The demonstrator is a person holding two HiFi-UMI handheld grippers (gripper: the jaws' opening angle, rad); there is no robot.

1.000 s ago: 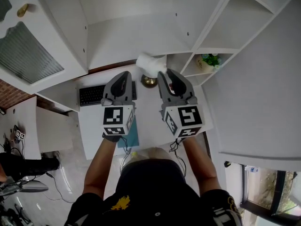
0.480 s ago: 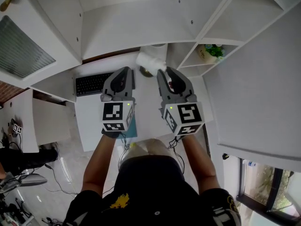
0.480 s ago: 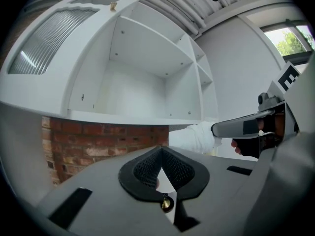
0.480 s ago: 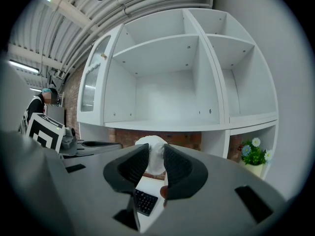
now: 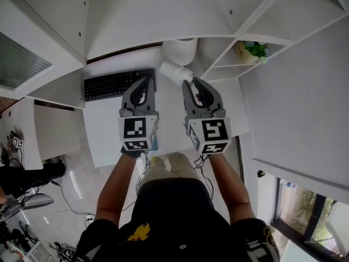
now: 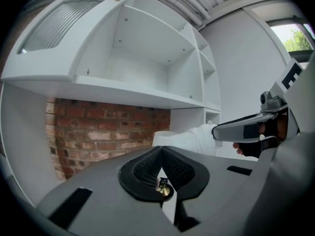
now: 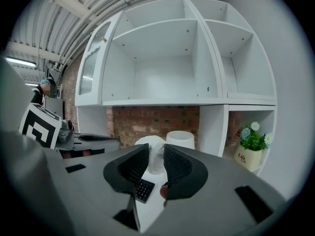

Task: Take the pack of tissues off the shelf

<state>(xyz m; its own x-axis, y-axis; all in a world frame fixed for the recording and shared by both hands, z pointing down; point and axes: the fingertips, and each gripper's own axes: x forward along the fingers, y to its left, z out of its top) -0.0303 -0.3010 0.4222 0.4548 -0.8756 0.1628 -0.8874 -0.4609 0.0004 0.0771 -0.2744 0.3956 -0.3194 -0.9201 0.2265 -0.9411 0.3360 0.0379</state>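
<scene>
Above the table (image 5: 106, 130), just off the shelf (image 5: 158, 15) edge — pack of tissues (image 5: 173, 71) clamped in right tool (image 5: 188, 82), left tool (image 5: 144, 83) shut, empty, alongside; keyboard (image 5: 112, 84) leftward, white cylinder (image 5: 180, 51) close behind, potted plant (image 5: 253, 52) in right cubby.

One legible word, on a flower pot

In the right gripper view, at the lower right of the frame, the pale flower pot (image 7: 247, 159) carries dark script that starts with "Life"; a second line beneath it is too small to make out. In the head view the same pot sits at the upper right, its print unreadable. At mid frame there, the left cube (image 5: 136, 134) and the right cube (image 5: 210, 134) show black-and-white square code patterns, with no letters or numbers. The key legends on the keyboard (image 5: 117, 83), on the bench at the upper left, are too small to read.
</scene>
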